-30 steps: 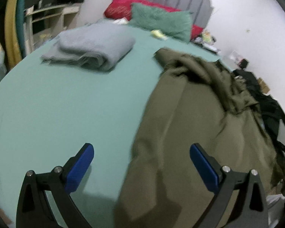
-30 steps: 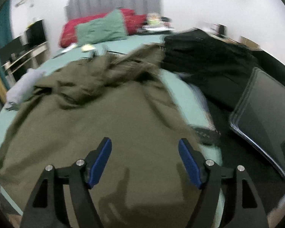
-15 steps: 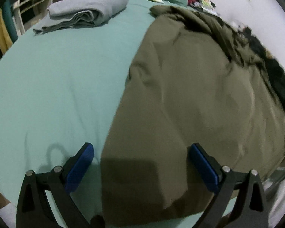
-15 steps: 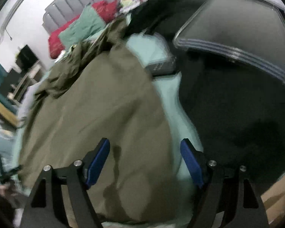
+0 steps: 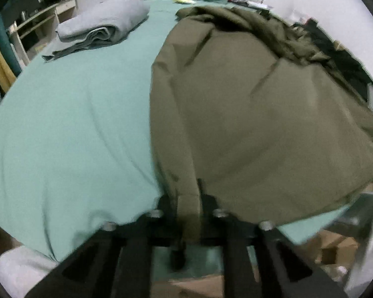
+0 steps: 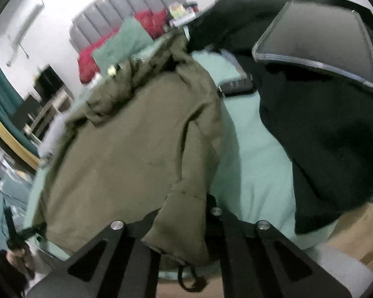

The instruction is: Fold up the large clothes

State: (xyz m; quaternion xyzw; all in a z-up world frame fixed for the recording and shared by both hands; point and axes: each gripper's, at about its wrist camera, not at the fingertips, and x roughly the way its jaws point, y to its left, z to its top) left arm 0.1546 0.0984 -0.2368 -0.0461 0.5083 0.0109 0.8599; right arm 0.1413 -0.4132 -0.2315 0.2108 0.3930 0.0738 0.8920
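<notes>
The olive garment lay spread over the right half of the frame on the teal bed. At bottom centre the left tool was clamped on its near hem. In the other view the right tool was likewise pinched tight on the hem, a drawstring dangling below. A folded grey blanket sat upper left.

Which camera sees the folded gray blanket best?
The left wrist view: the gray blanket lies folded and whole on the green bedsheet. The right wrist view shows only a pale blur of it past the olive jacket.
</notes>
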